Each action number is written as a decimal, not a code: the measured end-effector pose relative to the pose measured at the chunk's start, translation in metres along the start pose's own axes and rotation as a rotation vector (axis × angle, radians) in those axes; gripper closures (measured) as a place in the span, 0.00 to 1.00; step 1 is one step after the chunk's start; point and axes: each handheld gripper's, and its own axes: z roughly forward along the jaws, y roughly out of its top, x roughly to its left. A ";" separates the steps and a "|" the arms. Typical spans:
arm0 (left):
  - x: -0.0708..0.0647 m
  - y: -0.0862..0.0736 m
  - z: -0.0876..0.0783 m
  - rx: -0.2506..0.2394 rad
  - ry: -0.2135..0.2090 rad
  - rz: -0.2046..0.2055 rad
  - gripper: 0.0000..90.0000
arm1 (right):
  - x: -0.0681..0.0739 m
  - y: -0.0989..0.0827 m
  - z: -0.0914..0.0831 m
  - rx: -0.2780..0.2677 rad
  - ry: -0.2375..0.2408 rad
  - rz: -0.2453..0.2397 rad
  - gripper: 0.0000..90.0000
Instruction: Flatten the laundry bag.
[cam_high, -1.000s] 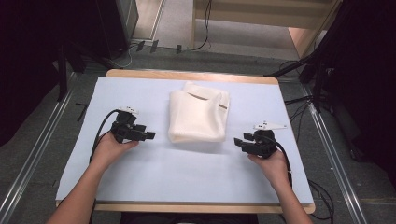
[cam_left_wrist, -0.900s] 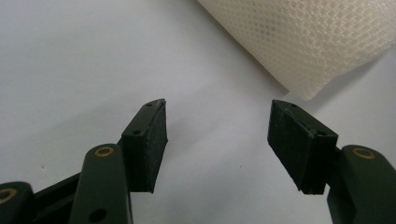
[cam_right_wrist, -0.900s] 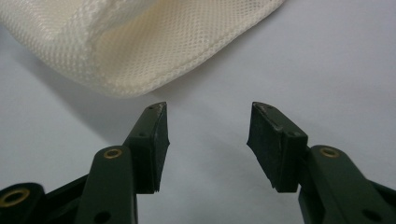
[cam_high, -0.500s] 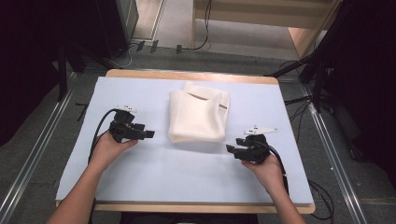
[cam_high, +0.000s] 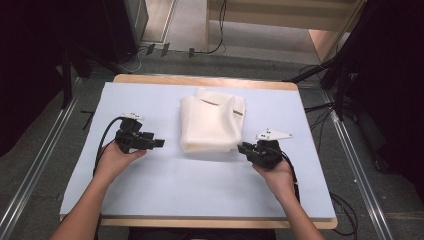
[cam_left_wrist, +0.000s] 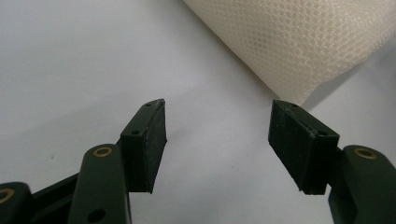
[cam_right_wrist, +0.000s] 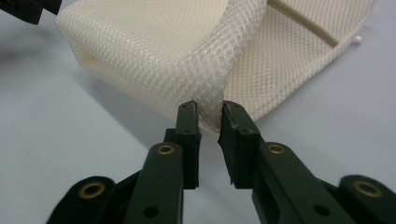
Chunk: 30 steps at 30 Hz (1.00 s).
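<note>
A folded cream mesh cloth (cam_high: 210, 125) lies at the middle of the light blue table cover (cam_high: 200, 195). My right gripper (cam_high: 241, 148) is at the cloth's near right corner. In the right gripper view its jaws (cam_right_wrist: 208, 116) pinch a raised fold of the mesh cloth (cam_right_wrist: 154, 51), lifting that edge a little. My left gripper (cam_high: 159, 143) rests on the cover just left of the cloth's near left corner. It stands open (cam_left_wrist: 219, 140) with nothing between its fingers, and the cloth's corner (cam_left_wrist: 299, 42) lies just beyond its right jaw.
The cover spreads over a wooden table (cam_high: 200, 80) with bare cover in front of and beside the cloth. Cables (cam_high: 320, 107) and metal rails (cam_high: 360, 165) run on the floor around the table. The left gripper's tip (cam_right_wrist: 28, 7) shows far off in the right gripper view.
My right gripper has moved left to the cloth's near right corner and shut on it. My left gripper has edged slightly right toward the cloth.
</note>
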 end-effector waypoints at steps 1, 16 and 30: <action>0.000 0.000 -0.001 0.000 0.002 0.004 0.42 | 0.000 0.002 -0.001 -0.011 0.000 -0.001 0.90; -0.004 -0.005 -0.013 -0.048 0.014 0.008 0.43 | 0.022 0.050 0.013 -0.052 0.060 -0.063 0.93; -0.001 -0.009 -0.022 -0.074 0.026 -0.010 0.43 | 0.064 0.060 0.068 0.003 0.151 -0.111 0.96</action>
